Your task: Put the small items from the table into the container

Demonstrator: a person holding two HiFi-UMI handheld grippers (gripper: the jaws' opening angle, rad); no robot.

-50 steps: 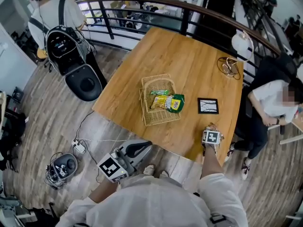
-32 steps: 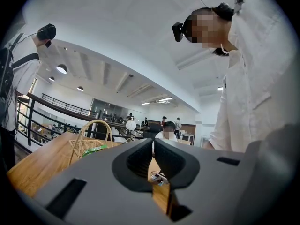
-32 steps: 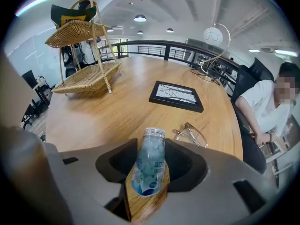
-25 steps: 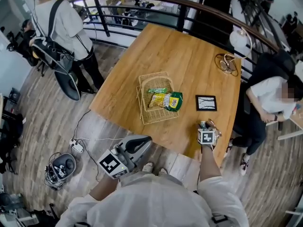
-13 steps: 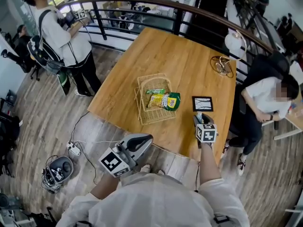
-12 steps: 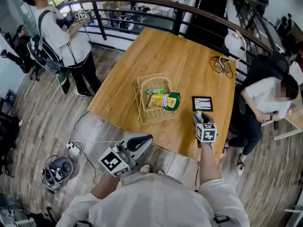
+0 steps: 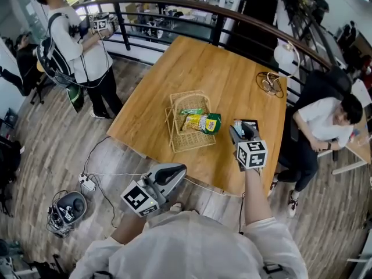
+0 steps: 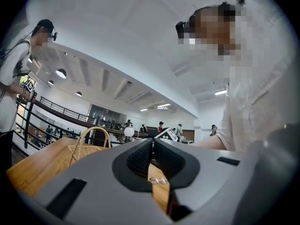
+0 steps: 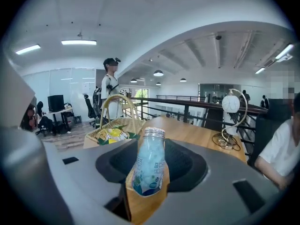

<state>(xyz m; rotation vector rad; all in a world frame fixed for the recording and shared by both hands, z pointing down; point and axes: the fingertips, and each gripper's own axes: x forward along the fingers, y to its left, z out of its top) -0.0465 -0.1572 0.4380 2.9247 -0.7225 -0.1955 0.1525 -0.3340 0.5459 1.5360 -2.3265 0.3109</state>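
Observation:
A wicker basket (image 7: 187,138) with a tall handle stands mid-table and holds yellow-green snack bags (image 7: 204,122). My right gripper (image 7: 237,128) hovers above the table just right of the basket, shut on a small pale-blue bottle (image 7: 237,123) with a metal cap. In the right gripper view the bottle (image 9: 150,165) stands upright between the jaws, with the basket (image 9: 116,124) ahead to the left. My left gripper (image 7: 176,171) is shut with nothing in it and hangs off the table's near edge. In its own view the left gripper (image 8: 153,146) points level toward the basket (image 8: 90,143).
A black square frame (image 7: 253,123) lies on the wooden table (image 7: 232,68), partly under the right gripper. A wire-ring lamp (image 7: 272,81) stands at the far right corner. A railing (image 7: 174,7) runs behind. One person stands far left (image 7: 75,45); another sits at the right (image 7: 325,121).
My right gripper has risen from the table's near right edge with the bottle and moved toward the basket. The left gripper has stayed put.

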